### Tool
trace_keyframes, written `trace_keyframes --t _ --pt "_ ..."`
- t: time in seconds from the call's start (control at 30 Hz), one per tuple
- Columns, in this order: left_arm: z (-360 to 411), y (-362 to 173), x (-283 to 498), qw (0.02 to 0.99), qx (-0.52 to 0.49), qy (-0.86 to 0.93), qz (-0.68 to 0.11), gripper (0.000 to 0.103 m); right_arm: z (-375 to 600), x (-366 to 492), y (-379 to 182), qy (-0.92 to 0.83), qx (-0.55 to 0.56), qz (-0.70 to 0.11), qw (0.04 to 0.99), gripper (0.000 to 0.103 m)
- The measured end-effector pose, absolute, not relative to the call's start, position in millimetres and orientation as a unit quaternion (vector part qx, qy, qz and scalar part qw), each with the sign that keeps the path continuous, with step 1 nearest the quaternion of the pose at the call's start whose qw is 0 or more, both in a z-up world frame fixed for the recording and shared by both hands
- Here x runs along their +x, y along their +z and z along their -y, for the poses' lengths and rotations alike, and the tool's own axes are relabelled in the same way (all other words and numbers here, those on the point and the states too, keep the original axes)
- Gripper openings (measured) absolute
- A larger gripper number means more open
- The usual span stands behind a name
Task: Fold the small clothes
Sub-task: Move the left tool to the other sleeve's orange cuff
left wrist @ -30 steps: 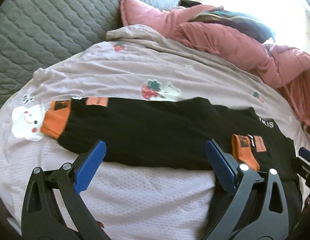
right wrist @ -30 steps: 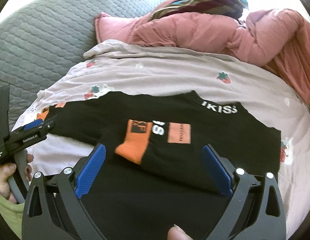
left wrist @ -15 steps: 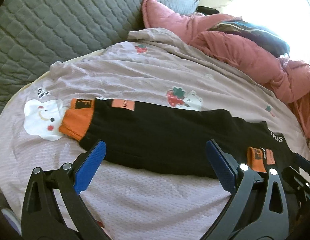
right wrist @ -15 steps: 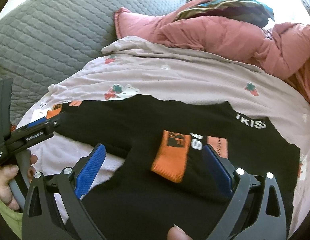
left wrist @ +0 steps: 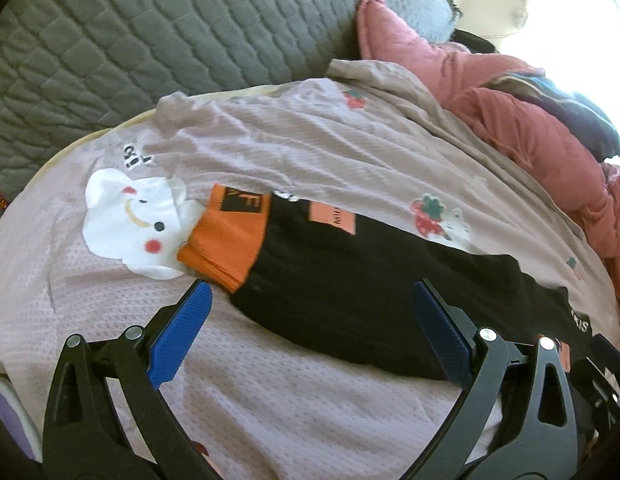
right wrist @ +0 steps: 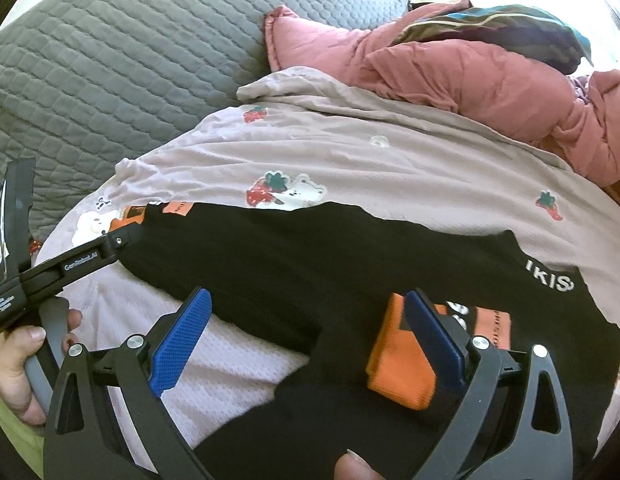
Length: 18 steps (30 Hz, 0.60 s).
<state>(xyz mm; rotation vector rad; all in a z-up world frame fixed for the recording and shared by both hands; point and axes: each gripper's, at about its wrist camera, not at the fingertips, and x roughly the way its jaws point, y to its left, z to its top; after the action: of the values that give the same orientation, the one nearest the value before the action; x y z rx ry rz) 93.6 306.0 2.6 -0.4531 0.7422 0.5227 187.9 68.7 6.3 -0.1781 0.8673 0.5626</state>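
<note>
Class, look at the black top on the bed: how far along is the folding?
Done: one sleeve, its orange cuff showing, lies folded across the black top. In hand: nothing; the left gripper and right gripper are both open. Left: the other sleeve lies stretched out, and the body is unfolded.

On my left gripper's (right wrist: 122,240) arm I read "GenRobot.AI". The black garment (right wrist: 330,256) bears white letters "IKIS" (right wrist: 549,280) at its neck edge, up and right of the orange cuff (right wrist: 394,372). The far cuff's (left wrist: 226,240) patch shows a letter "F" (left wrist: 246,203); other patches are too small to read.
</note>
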Motion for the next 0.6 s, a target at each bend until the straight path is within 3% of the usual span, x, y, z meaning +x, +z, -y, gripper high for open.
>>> trace_keyframes --t 0.33,0.6 --pt "-335 -11 94 0.859 -0.255 0.285 -0.34 0.092 -90 196 -10 0.28 -0.103 -0.42 0.857 0.097" --pt "-347 -27 114 0.845 -0.254 0.313 -0.351 0.067 -84 199 -21 0.275 -0.087 -0.431 0.855 0.097"
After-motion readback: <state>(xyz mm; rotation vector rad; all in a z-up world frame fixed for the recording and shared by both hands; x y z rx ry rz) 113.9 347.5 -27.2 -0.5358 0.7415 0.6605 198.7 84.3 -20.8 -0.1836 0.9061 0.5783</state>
